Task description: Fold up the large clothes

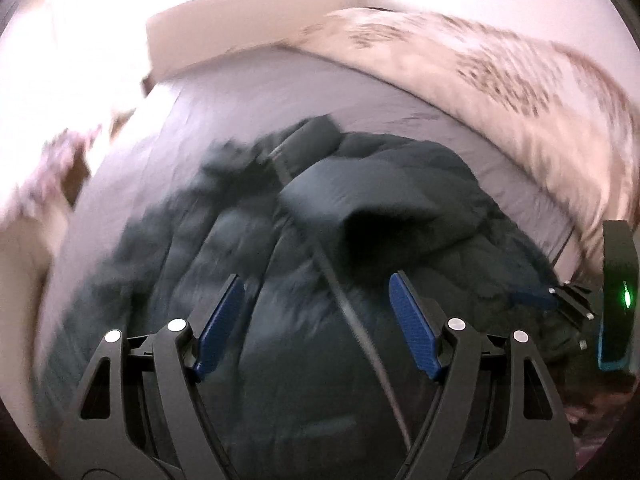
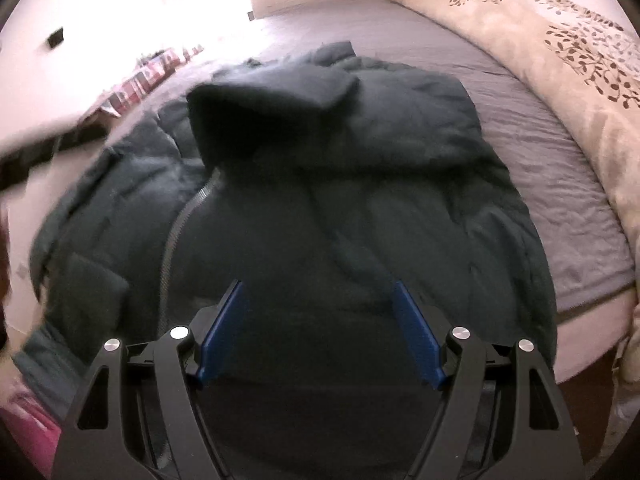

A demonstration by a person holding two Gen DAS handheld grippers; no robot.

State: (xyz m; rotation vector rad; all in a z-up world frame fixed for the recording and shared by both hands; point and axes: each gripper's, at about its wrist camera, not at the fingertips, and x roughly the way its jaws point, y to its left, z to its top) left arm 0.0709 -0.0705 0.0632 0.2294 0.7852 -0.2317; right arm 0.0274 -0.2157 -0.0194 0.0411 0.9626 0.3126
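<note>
Left wrist view is smeared with motion blur, so I read it with care. My left gripper (image 1: 316, 308) has its fingers spread wide with nothing between the blue pads (image 1: 218, 330); under them lies the dark puffer jacket (image 1: 360, 208), zipper (image 1: 348, 304) running up through the gap. Right wrist view is sharper: my right gripper (image 2: 320, 316) also stands with fingers apart and empty, above the jacket's (image 2: 320, 184) lower body. The jacket lies spread on the bed (image 2: 440, 44), on the grey sheet (image 2: 560, 200), front side up, zip (image 2: 188, 216) partly done; the hood (image 2: 272, 100) bunches up at the far end. One sleeve (image 2: 88, 280) trails toward the near left edge of the bed; the other side lies flatter toward the patterned duvet (image 2: 560, 48), which is heaped along the right edge, apart from the jacket. At the right rim of the left wrist view I can see part of the other gripper, green light on. My judgement: this is the start of a fold, both grippers positioning over the garment, no cloth taken yet. Next move, I reckon, calls for lowering each pair of fingers onto an edge or a sleeve and pinching only the layer wanted; the padding is thick and slippery-looking, so a shallow bite may slide off.
</note>
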